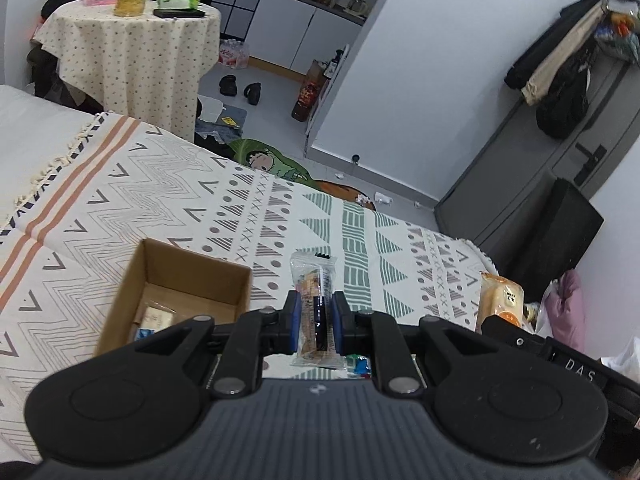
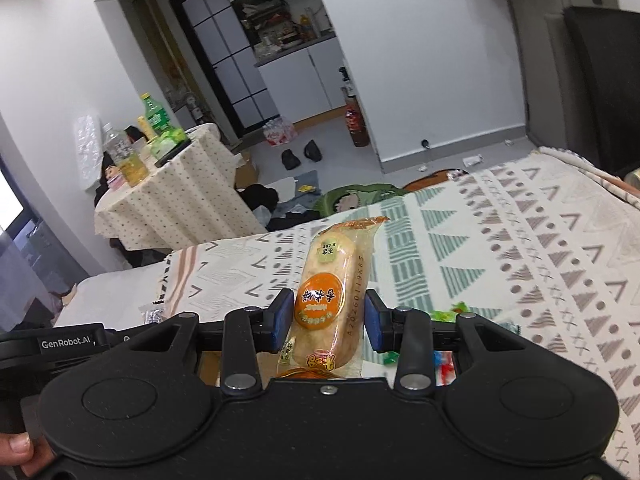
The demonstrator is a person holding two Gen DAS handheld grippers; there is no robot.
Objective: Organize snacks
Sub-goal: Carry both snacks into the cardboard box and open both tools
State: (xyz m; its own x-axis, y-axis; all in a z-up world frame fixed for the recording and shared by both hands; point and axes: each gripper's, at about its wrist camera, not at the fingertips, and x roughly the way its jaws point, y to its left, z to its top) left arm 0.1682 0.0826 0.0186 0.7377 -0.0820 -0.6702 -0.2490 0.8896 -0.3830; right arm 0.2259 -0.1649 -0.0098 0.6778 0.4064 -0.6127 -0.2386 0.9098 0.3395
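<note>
Left gripper (image 1: 316, 322) pinches a slim snack bar (image 1: 314, 304); right gripper (image 2: 327, 320) clamps a rice cracker pack (image 2: 332, 292).

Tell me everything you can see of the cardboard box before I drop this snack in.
The cardboard box is a small, plain brown, open-topped carton sitting flat on the patterned bedspread, just left of the left gripper. Its walls stand upright with no flaps showing. Inside, a pale wrapped snack and a bit of blue wrapper lie on the floor near the front; the rest of the floor looks bare. The gripper's body hides its near right corner. Nothing grips it.
</note>
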